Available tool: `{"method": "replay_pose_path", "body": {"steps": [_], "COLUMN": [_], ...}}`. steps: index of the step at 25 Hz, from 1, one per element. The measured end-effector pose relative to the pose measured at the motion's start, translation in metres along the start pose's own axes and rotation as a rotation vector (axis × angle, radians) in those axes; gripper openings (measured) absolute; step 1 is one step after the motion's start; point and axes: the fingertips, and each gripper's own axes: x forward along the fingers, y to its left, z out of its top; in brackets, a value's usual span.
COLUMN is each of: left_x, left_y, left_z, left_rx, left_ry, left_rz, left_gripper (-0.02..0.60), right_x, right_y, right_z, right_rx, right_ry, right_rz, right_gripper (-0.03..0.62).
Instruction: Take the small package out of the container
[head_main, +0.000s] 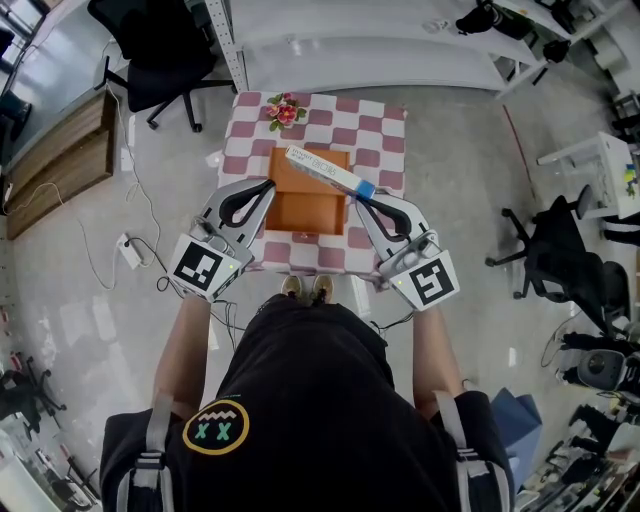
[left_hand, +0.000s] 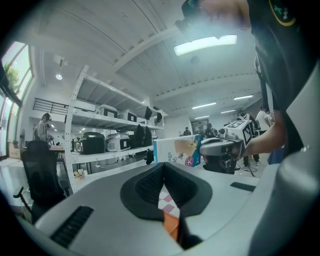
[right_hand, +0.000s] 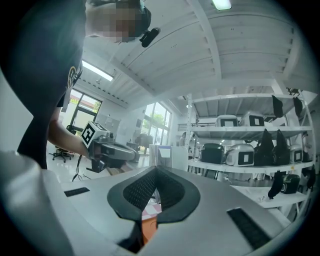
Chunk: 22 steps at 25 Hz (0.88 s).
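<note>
The small package (head_main: 325, 172), a long white box with a blue end, was out of the orange container (head_main: 300, 208). In the head view it lay slantwise over the container's far edge, running from 10 o'clock to 4 o'clock. The right gripper (head_main: 362, 195) held its blue 4 o'clock end, fingers clenched on the box. In the right gripper view the box (right_hand: 162, 155) stood end-on just past the tips. The left gripper (head_main: 270, 186) sat at the container's 9 o'clock side, fingers clenched together on nothing, apart from the box. The container rested on the counter (head_main: 385, 130), which was covered by a pink-and-white checked cloth. A flower posy (head_main: 285, 110) lay at the container's 12 o'clock.
</note>
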Motion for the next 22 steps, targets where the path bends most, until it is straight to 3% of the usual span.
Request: {"method": "replay_pose_path", "body": {"steps": [22], "left_x": [0.001], "left_y": [0.007], "left_z": [-0.003], "left_rx": [0.002], "left_ry": [0.015], "left_rz": [-0.003], "left_gripper": [0.017], "right_x": [0.014], "right_y": [0.002], "right_z": [-0.003], "right_rx": [-0.014], "right_ry": [-0.007], "right_rz": [0.005], "right_gripper": [0.023]}}
